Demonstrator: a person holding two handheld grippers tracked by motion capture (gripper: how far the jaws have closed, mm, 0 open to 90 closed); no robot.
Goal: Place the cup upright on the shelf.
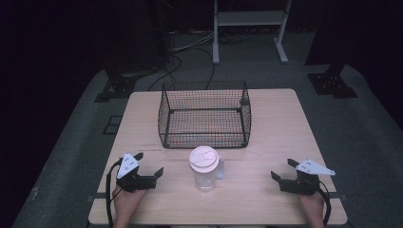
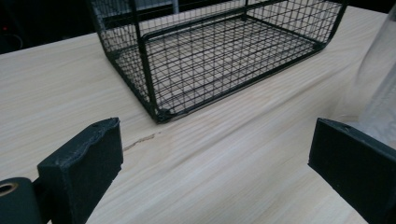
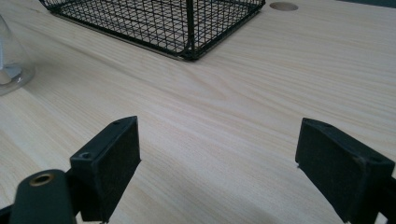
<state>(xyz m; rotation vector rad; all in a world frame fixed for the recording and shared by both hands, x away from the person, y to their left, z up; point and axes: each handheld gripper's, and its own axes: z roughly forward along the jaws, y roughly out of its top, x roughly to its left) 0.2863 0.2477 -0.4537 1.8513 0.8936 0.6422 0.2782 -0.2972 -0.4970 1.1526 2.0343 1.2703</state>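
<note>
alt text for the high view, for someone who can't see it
A clear plastic jar with a white lid stands upright on a wooden table, between two open hand-held tools: left tool, right tool. An empty black wire basket sits just behind the jar.

Bare bench (image 1: 275,142) btwn both tools; only the lidded jar (image 1: 205,169) mid-front & wire basket (image 1: 205,114) behind block passage.

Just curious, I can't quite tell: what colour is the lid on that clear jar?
The lid is white, clearest in the high view.
</note>
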